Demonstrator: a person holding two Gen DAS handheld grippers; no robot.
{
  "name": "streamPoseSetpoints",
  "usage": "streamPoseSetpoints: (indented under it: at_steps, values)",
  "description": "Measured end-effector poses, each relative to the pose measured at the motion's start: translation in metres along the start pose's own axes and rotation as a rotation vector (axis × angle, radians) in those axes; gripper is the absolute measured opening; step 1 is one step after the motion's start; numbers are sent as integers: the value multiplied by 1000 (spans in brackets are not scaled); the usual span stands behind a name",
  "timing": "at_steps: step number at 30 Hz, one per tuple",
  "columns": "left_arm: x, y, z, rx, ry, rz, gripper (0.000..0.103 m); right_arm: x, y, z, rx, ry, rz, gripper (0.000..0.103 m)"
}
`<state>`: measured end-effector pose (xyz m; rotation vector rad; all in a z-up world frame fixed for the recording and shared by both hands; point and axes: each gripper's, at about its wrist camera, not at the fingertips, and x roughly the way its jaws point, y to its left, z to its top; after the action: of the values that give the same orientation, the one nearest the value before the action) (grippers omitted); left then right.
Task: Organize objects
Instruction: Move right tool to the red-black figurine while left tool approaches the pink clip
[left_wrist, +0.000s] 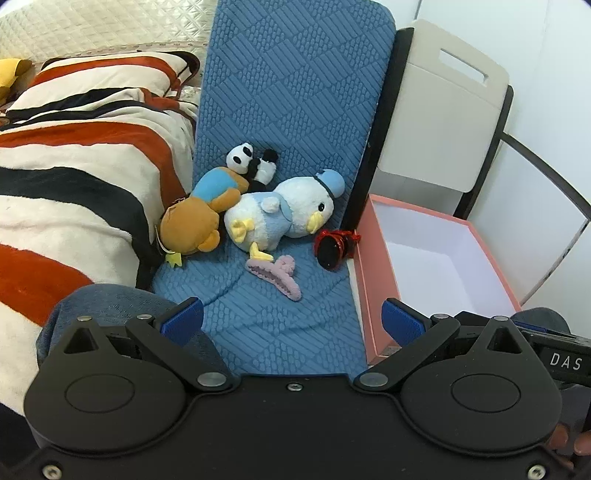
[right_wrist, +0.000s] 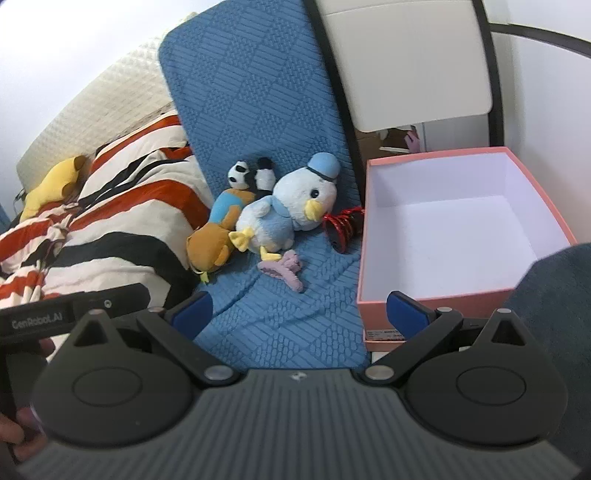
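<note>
The left gripper, lettered "DAS" on the other unit beside it, and the right gripper, next to a bar reading "GenRobot.AI", are both hovering with jaws spread wide, gripping nothing. A small label on the pink box is staying unreadable; the box is sitting empty. Beyond, on the blue mat, a lilac hair claw, red-black object, duck plush, bear plush and panda are lying clustered, overlapping
</note>
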<state>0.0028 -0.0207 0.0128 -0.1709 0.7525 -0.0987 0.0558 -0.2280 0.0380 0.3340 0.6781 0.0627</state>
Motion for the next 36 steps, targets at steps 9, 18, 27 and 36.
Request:
streamPoseSetpoints:
  at_steps: [9, 18, 27, 36]
  values:
    - [8, -5, -5, -6, 11, -12, 103, 5, -5, -7, 2, 8, 26, 101]
    - [24, -7, 0, -11, -3, -19, 103, 14, -8, -11, 2, 0, 10, 96]
    - [70, 1, 0, -15, 14, -12, 103, 35, -9, -8, -12, -24, 9, 80]
    - [120, 13, 37, -55, -28, -7, 103, 77, -10, 10, -59, -69, -7, 74]
